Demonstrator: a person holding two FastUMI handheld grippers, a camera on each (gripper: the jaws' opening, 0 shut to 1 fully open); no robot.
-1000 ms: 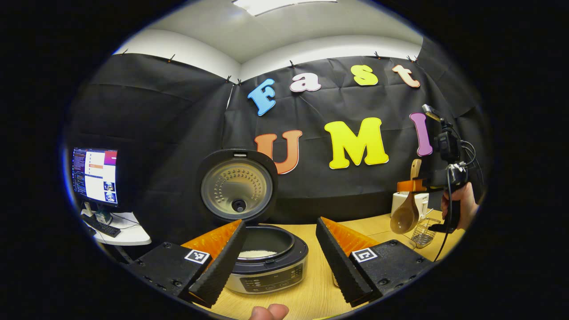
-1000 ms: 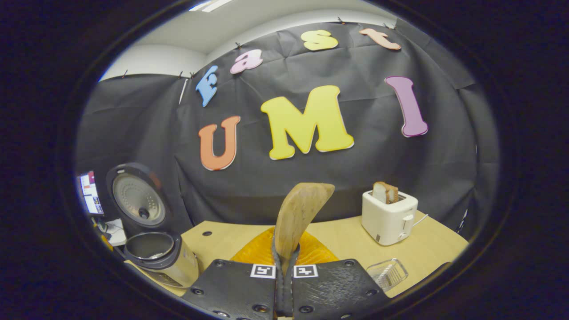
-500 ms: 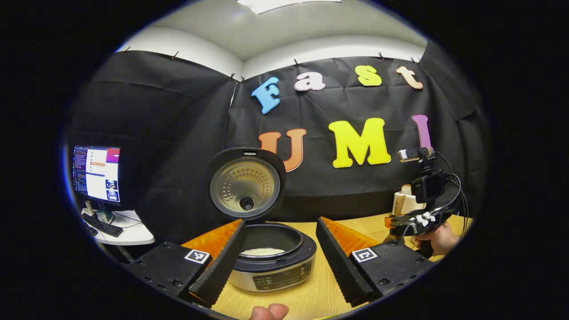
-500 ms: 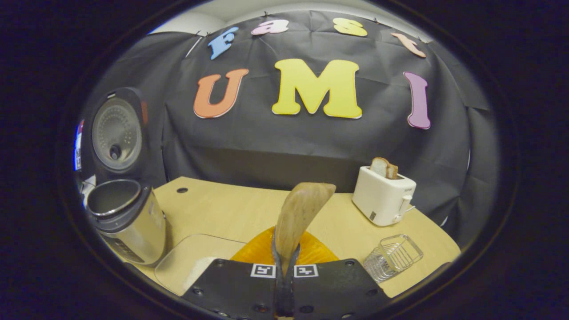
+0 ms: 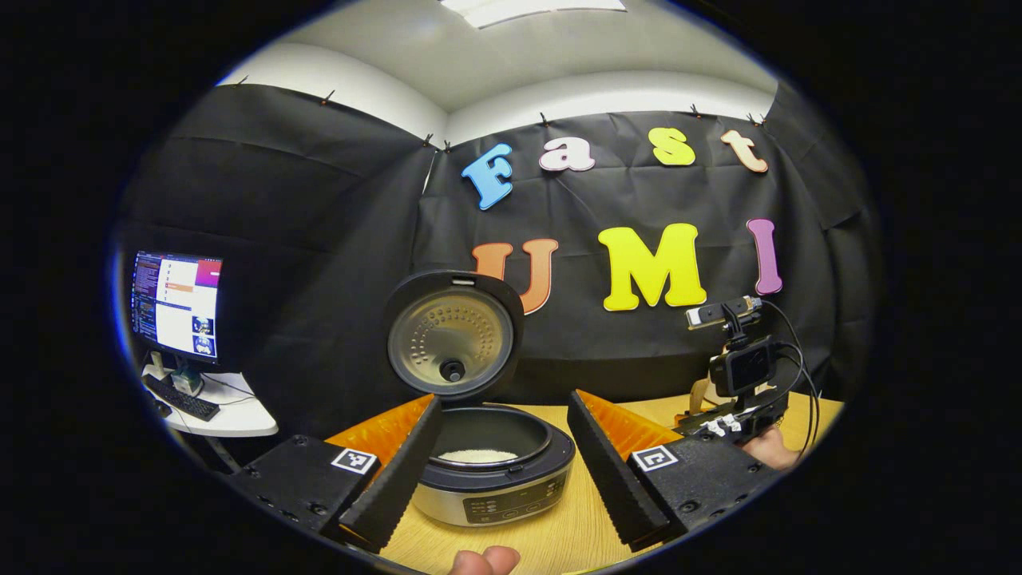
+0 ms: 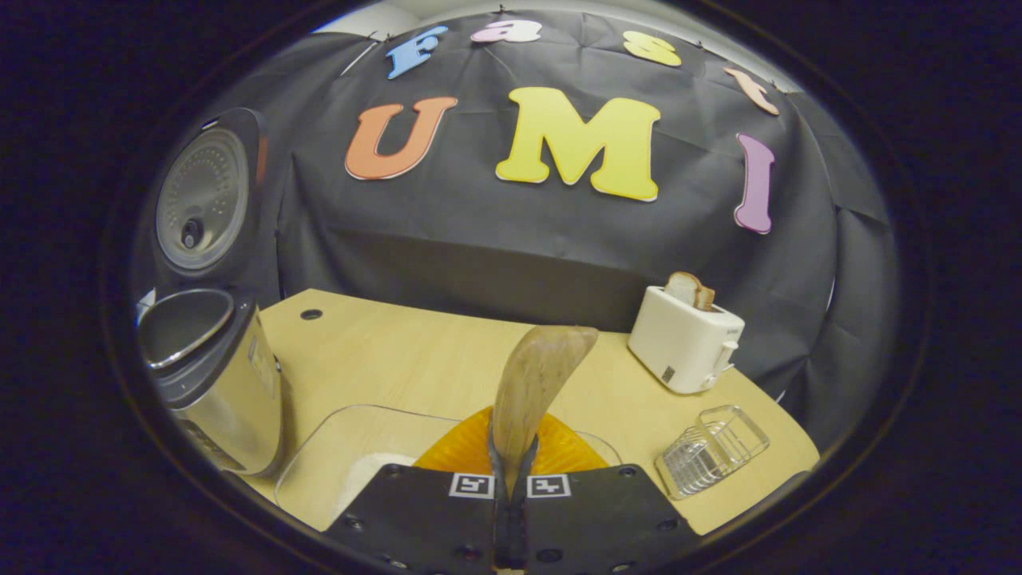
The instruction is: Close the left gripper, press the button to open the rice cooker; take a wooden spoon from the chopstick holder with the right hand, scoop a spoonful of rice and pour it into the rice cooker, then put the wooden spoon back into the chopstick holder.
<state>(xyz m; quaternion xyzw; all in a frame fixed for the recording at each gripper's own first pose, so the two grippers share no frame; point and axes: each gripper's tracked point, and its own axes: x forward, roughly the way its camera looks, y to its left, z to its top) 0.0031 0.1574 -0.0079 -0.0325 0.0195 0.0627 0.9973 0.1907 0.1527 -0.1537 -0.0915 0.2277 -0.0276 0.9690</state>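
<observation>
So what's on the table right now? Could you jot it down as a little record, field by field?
rice cooker: lid up, white rice inside
wooden spoon: pinched between the right gripper fingers, bowl pointing up
clear tray: below the spoon, some rice in it
chopstick holder: wire basket, no spoon in it
toaster: bread sticking out
left gripper: fingers apart, holding nothing

Left gripper (image 5: 503, 467) low at 6 o'clock in left gripper view, fingers spread wide apart, nothing between them; fingertip of holding hand (image 5: 483, 560) at bottom edge. Right gripper (image 6: 511, 487) at 6 o'clock in right gripper view, both fingers pressed together on wooden spoon (image 6: 533, 393) handle, bowl upright. In left gripper view, right gripper at 4 o'clock, hand under it
</observation>
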